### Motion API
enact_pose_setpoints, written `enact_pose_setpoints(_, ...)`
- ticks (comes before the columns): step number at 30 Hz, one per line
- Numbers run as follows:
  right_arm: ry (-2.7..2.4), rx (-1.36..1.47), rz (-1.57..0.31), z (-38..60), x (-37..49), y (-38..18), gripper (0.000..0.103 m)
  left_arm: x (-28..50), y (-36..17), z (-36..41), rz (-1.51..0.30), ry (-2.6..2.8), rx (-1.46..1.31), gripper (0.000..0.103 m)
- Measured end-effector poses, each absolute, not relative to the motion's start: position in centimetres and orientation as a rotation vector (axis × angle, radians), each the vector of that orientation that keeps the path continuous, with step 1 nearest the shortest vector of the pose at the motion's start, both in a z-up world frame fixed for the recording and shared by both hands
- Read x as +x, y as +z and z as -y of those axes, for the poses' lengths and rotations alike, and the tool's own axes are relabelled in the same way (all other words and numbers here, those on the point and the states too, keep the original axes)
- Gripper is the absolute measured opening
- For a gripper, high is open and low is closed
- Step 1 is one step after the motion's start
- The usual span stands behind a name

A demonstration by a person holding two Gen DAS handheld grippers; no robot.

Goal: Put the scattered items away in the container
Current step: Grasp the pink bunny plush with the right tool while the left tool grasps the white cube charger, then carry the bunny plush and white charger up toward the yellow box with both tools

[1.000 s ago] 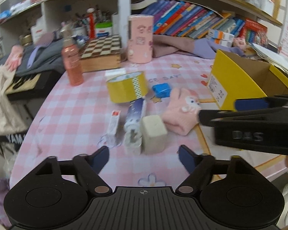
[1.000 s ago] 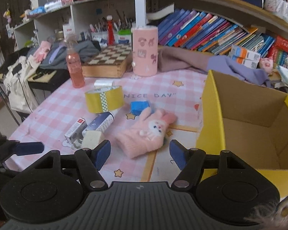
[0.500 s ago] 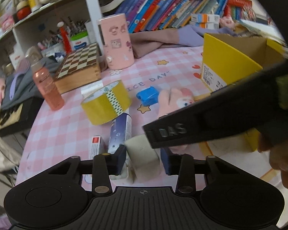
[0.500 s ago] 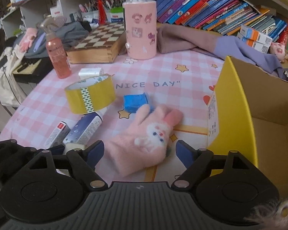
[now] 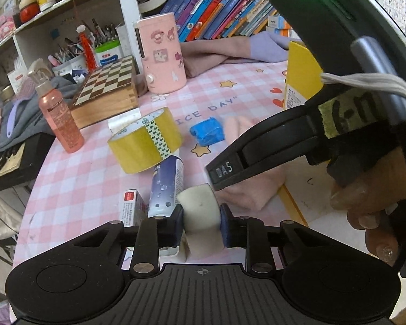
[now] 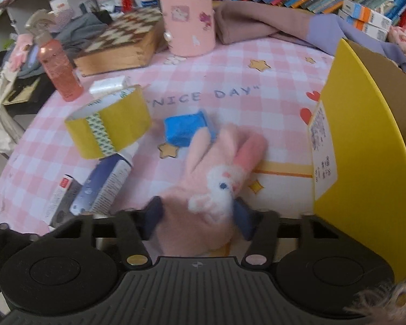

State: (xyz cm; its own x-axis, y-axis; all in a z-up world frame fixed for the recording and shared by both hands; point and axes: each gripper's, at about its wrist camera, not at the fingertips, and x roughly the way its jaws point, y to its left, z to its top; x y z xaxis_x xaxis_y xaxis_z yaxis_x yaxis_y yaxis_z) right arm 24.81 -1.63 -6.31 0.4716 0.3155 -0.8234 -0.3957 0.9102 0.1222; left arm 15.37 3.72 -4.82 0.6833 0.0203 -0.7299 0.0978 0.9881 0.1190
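Note:
My left gripper point(image 5: 201, 223) is shut on a cream sponge block point(image 5: 200, 211), just above the pink checked tablecloth. My right gripper point(image 6: 197, 216) has its fingers on both sides of a pink bunny glove point(image 6: 216, 178) and presses on it. The open yellow cardboard box point(image 6: 365, 146) stands right of the glove; it also shows in the left wrist view point(image 5: 300, 73). On the cloth lie a yellow tape roll point(image 6: 108, 124), a blue packet point(image 6: 186, 127), a dark blue tube point(image 6: 102, 184) and a small red-and-white box point(image 6: 59, 195).
A pink spray bottle point(image 5: 58, 113), a wooden chessboard box point(image 5: 105, 92) and a pink cylinder point(image 5: 162, 54) stand at the back. Folded cloth lies behind, under shelves of books. The right gripper's body point(image 5: 311, 135) crosses the left wrist view. The table edge runs at the left.
My left gripper closed on the sponge block. My right gripper moved forward over the bunny glove and its fingers closed in on it.

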Motion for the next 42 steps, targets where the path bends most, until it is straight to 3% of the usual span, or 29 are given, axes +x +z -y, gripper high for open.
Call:
enact_pose_setpoints(2, 0.458, -0.085, -0.966, 1.7, 24.5, -5.7, 0.015, 15.2, -4.4, -3.9, -0.812, -0.048, 0.143, 0.022)
enact_pose_setpoints(4, 0.478, -0.069, -0.942, 2.1, 24.2, -4.8, 0.014, 14.8, -3.8, -4.0, -0.794, -0.054, 0.139, 0.022)
enact_pose_setpoints(11, 0.516, -0.025, -0.798, 3.5, 22.1, -0.4, 0.013, 13.3, -1.0, -4.4, -0.733, -0.071, 0.085, 0.021)
enact_pose_setpoints(22, 0.539, 0.023, -0.721, 6.3, 17.4, 2.5, 0.013, 8.8, 2.1, -5.2, -0.645, -0.069, 0.034, 0.021)
enact_pose_setpoints(42, 0.544, -0.012, -0.712, 10.4, 5.8, 3.0, 0.014, 0.6, 4.6, -4.3, -0.583, -0.129, 0.015, 0.021)
